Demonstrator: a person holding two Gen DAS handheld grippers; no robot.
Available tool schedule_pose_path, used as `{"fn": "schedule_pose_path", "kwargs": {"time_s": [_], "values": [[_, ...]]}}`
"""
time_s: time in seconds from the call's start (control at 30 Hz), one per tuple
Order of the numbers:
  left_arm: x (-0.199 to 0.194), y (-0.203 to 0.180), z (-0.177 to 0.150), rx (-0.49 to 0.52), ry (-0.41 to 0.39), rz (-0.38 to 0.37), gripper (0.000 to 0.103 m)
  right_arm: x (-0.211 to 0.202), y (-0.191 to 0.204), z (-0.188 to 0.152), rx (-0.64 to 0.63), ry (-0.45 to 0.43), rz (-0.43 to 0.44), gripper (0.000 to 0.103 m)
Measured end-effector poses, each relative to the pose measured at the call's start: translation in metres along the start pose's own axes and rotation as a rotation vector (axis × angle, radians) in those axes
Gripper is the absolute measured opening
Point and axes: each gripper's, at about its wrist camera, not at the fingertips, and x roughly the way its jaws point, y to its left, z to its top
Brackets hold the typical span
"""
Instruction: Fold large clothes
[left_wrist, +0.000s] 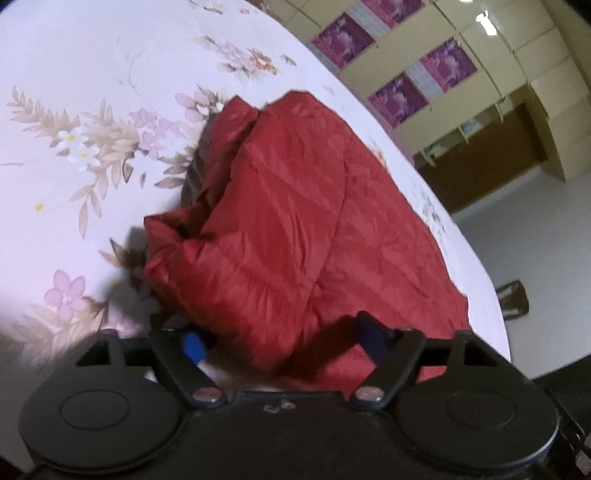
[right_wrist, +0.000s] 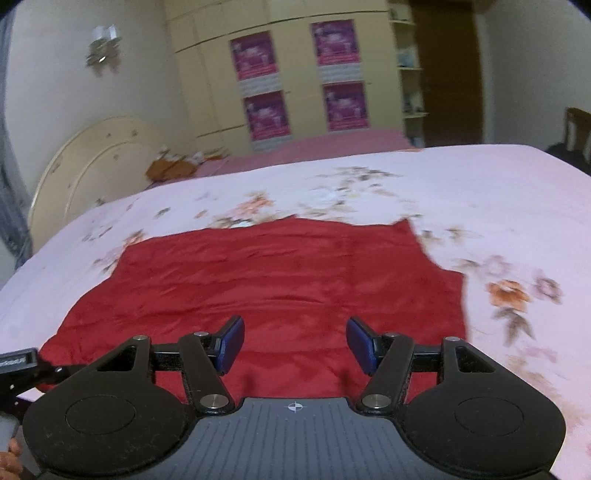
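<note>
Left wrist view: the left gripper (left_wrist: 284, 341) hangs over the near end of a red quilted, shiny-fabric garment (left_wrist: 295, 221). Its blue-padded fingers (left_wrist: 194, 347) stand apart with nothing clamped between them; red fabric lies below and between them, and contact cannot be determined. The garment lies folded on a pale pink bedspread with a floral print (left_wrist: 74, 129), with a bunched, doubled-over edge on its left side. Beyond the bed stands a cream wardrobe with purple posters (left_wrist: 399, 74).

Right wrist view: the right gripper (right_wrist: 295, 345) is positioned above the near edge of the same red garment (right_wrist: 277, 273), which lies spread flat on the bedspread (right_wrist: 498, 199). The jaws are parted and empty. A cream rounded headboard (right_wrist: 92, 166) stands at left. Fingertips of the person's hand (right_wrist: 11, 458) appear at the lower left corner.
</note>
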Motion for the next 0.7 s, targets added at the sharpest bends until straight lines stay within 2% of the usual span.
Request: {"fn": "schedule_pose_path", "kwargs": {"time_s": [0.03, 0.07, 0.2, 0.27, 0.3, 0.33, 0.53, 0.7], "values": [[0.001, 0.001, 0.0, -0.01, -0.009, -0.005, 0.065, 0.008, 0.006, 0.003, -0.015, 0.004, 0.012, 0.05], [0.002, 0.003, 0.001, -0.024, -0.014, -0.007, 0.057, 0.017, 0.01, 0.007, -0.029, 0.012, 0.023, 0.035], [0.002, 0.012, 0.002, -0.066, -0.025, -0.009, 0.036, 0.055, 0.027, 0.02, -0.066, 0.04, 0.049, 0.033], [0.002, 0.013, 0.003, -0.062, -0.023, -0.009, 0.033, 0.074, 0.035, 0.025, -0.093, 0.053, 0.053, 0.03], [0.002, 0.012, 0.003, -0.056, -0.023, -0.007, 0.032, 0.084, 0.038, 0.028, -0.102, 0.064, 0.059, 0.021], [0.001, 0.012, 0.003, -0.051, -0.023, -0.005, 0.032, 0.094, 0.042, 0.031, -0.107, 0.077, 0.061, 0.017], [0.004, 0.009, 0.006, -0.017, -0.013, 0.004, 0.031, 0.147, 0.06, 0.042, -0.146, 0.129, 0.057, 0.016], [0.006, 0.009, 0.009, 0.004, -0.008, 0.003, 0.031, 0.18, 0.061, 0.022, -0.183, 0.213, 0.034, 0.016]]}}
